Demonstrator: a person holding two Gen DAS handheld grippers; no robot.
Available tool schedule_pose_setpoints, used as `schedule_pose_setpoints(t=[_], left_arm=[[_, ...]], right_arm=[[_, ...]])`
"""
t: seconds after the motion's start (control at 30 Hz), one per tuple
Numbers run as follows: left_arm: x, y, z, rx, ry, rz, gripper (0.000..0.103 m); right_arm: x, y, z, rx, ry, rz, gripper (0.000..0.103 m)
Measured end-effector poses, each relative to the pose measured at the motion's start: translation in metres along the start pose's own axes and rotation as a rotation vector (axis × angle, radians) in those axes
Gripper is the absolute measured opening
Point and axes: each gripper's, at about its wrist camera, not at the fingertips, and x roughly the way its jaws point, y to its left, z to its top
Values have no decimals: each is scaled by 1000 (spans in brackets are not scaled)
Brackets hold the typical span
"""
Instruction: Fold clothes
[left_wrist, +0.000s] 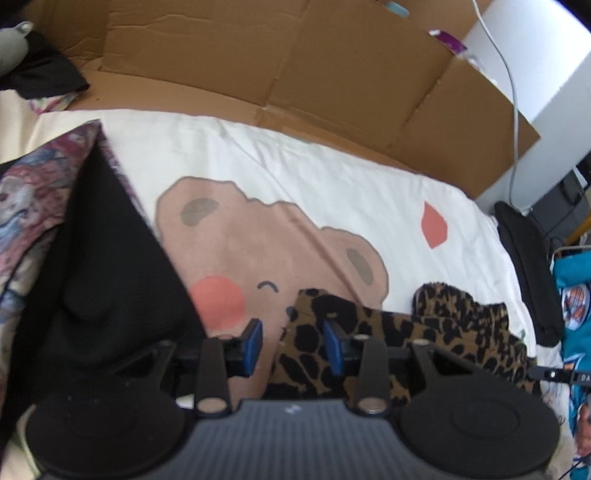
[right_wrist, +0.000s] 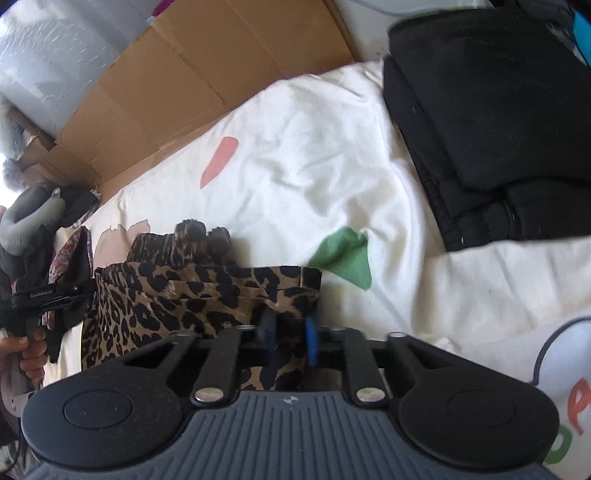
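Leopard cloth (right_wrist: 207, 291) lies bunched right under both claws, near the front edge of the white bedspread (right_wrist: 314, 147). From the right wrist view, the right gripper (right_wrist: 290, 334) has its blue pads drawn close together with a fold of the cloth's right corner clenched between them. From the left wrist view, the left gripper (left_wrist: 293, 345) stands partly parted; the cloth's left end (left_wrist: 369, 339) sits against the right-hand pad and reaches into the gap, while the other pad is clear of it, so it is released. Only the right view shows the person's hand (right_wrist: 26, 354) on the left tool at the picture's left edge, a green patch (right_wrist: 345, 258) just beyond the cloth, and folded black clothes (right_wrist: 491, 122) stacked at the far right. Only the left view shows the bear print (left_wrist: 266, 243) under the cloth, a dark garment (left_wrist: 103, 277) close at the left, and a white cable (left_wrist: 513, 122) hanging at the right. Cardboard (left_wrist: 295, 70) borders the bedspread's far edge in both. Between cloth and cardboard the bedspread lies open.
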Motion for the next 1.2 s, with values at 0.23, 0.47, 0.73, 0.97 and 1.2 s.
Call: schedule_pose_setpoints(t=[0.23,0.47,0.73,0.97,1.2], left_arm=[[7,-12,-12,99,11,49,32],[9,-17,-14,145,8,78,29],[6,-8,-11,98,-9,66,14],[1,-4,-15,100,-34,72,4],[-15,-5,-14,87,-114,76,2]], right_arm=[[-15,23,-2,-146,-53,-66,6],[-8,32,-12,-182,0,-149,9],[-21,39,-8,-226,-87,-138,3],[-24,47,-4,-255,-135,-159,3],[2,27,1,-182,-90,-132,3]])
